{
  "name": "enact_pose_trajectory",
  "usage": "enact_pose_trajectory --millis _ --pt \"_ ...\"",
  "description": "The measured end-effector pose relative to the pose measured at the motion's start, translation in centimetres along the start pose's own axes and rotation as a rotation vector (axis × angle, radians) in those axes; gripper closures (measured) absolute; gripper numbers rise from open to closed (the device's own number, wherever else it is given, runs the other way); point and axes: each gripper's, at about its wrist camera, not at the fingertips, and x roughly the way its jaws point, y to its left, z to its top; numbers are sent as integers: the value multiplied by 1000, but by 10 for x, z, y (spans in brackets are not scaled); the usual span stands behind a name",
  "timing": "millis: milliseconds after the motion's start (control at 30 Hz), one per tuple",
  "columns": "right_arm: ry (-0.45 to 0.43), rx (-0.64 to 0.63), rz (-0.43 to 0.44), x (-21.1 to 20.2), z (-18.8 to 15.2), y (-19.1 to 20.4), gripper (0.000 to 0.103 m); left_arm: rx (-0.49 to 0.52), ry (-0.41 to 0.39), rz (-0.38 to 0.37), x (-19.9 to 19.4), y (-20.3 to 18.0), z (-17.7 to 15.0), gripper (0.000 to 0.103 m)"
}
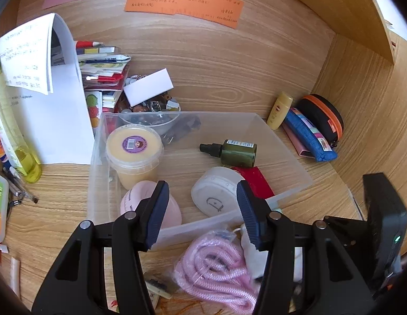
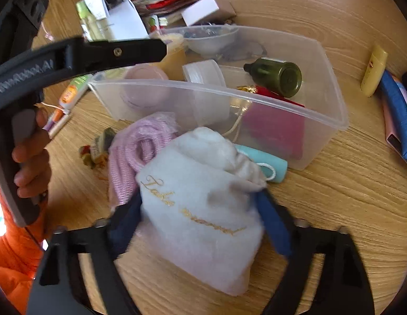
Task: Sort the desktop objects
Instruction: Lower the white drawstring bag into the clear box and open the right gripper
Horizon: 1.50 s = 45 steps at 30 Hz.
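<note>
White pouch [image 2: 203, 191] lies on the desk just before the clear bin [image 2: 332, 120], the right gripper [image 2: 200, 204] clamping its sides for lifting in; left gripper [image 1: 203, 210] hovers open, empty.

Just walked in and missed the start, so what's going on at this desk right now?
A person with a handheld gripper in each hand is sorting desk clutter into a clear plastic bin. The right gripper has its fingers around a white drawstring pouch just outside the bin. The left gripper hovers open over the bin's near edge, holding nothing. A green spray bottle, a yellow tub and a white round case are already inside.
</note>
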Motion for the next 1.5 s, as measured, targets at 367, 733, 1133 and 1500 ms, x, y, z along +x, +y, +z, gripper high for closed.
enact_pose_trajectory --millis 367,733,1133,1500 --pt "-149 -82 -96 -50 -5 21 67 48 -1 52 -27 6 -23 45" --pt "-337 -92 -156 -106 25 24 68 25 -17 124 -53 27 -46 40" --pt "-221 -108 -237 -36 81 -10 66 -41 21 138 -65 52 -69 36" --pt "-164 -151 -384 -16 74 -7 20 -39 79 180 -58 59 -86 30"
